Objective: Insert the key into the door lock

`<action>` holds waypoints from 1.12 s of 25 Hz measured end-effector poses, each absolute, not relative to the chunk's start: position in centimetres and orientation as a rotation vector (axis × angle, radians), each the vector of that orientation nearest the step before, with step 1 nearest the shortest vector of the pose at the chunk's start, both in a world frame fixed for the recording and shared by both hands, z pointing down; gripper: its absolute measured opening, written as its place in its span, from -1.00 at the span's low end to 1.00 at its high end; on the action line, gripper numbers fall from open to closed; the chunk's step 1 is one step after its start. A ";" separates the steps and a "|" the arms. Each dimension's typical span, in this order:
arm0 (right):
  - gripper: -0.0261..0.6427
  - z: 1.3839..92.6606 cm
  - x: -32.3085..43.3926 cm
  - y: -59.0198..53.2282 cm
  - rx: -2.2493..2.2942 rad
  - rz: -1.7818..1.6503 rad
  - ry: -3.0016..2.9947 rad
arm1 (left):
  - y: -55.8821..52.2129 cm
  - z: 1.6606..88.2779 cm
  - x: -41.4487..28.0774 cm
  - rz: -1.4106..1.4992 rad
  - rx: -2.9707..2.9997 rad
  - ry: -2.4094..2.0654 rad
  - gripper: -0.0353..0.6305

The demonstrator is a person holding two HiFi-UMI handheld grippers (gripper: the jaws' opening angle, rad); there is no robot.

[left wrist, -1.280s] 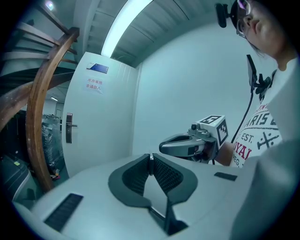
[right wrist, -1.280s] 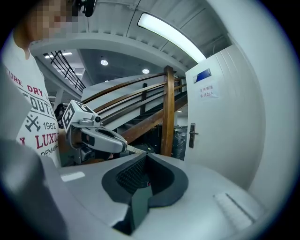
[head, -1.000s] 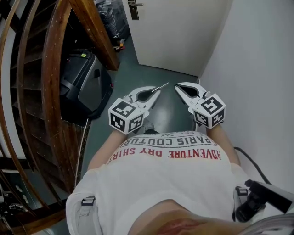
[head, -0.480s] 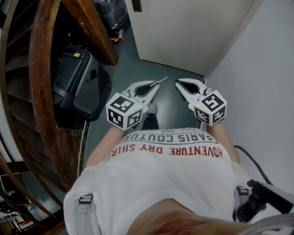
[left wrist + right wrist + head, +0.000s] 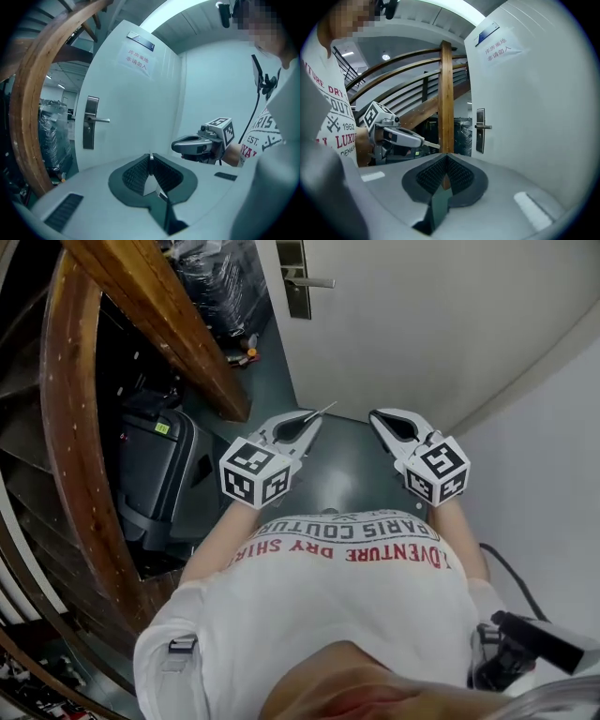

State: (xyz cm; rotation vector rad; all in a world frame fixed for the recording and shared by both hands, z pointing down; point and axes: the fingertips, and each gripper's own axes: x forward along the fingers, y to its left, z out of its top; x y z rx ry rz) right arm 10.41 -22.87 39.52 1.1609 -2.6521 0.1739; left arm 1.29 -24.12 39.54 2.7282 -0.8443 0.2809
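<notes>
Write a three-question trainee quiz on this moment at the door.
1. True or false: the white right gripper is shut and empty.
2. What grips the thin silver metal key? A) the white left gripper; B) the right gripper; C) nothing, it sits in the lock.
3. In the head view, on which side of the white door is the silver lever handle with its dark lock plate?
Key: 1 true; 2 A; 3 the left side.
</notes>
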 end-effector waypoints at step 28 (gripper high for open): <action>-0.91 40.4 9.7 -47.7 1.102 0.133 -2.650 | -47.3 40.0 -0.2 0.243 2.652 -0.936 -0.83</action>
